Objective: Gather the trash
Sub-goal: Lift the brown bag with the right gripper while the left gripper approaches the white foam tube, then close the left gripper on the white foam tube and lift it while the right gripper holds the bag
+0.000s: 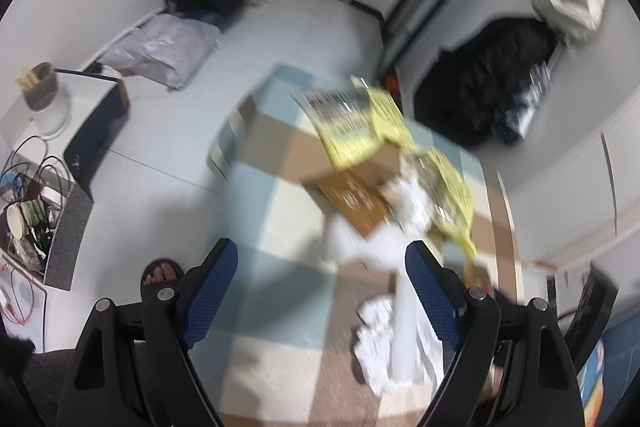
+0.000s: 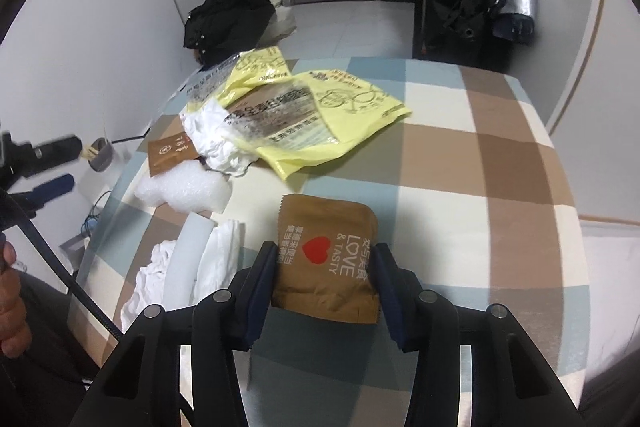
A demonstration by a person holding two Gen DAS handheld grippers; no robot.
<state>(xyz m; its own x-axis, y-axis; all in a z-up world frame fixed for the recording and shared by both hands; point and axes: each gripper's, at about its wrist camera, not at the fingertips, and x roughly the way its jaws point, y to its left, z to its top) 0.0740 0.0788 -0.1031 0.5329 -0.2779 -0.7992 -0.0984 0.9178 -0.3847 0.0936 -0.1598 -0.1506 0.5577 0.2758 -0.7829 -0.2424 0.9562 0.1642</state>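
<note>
While checked blue-brown-cream bedcover [image 2: 460, 155] carries litter — yellow plastic bags [image 2: 320, 115] far side, brown foil snack packet [image 2: 326, 259] at near edge, clamped crosswise in right gripper [image 2: 326, 267]; left gripper [image 1: 322, 275] spread wide, empty — hovering over crumpled white tissue [image 1: 376, 339].

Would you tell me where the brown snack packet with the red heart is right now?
In the right wrist view, the brown snack packet sits between the right gripper's fingers on the checked bedcover, right of the white tissues.
</note>
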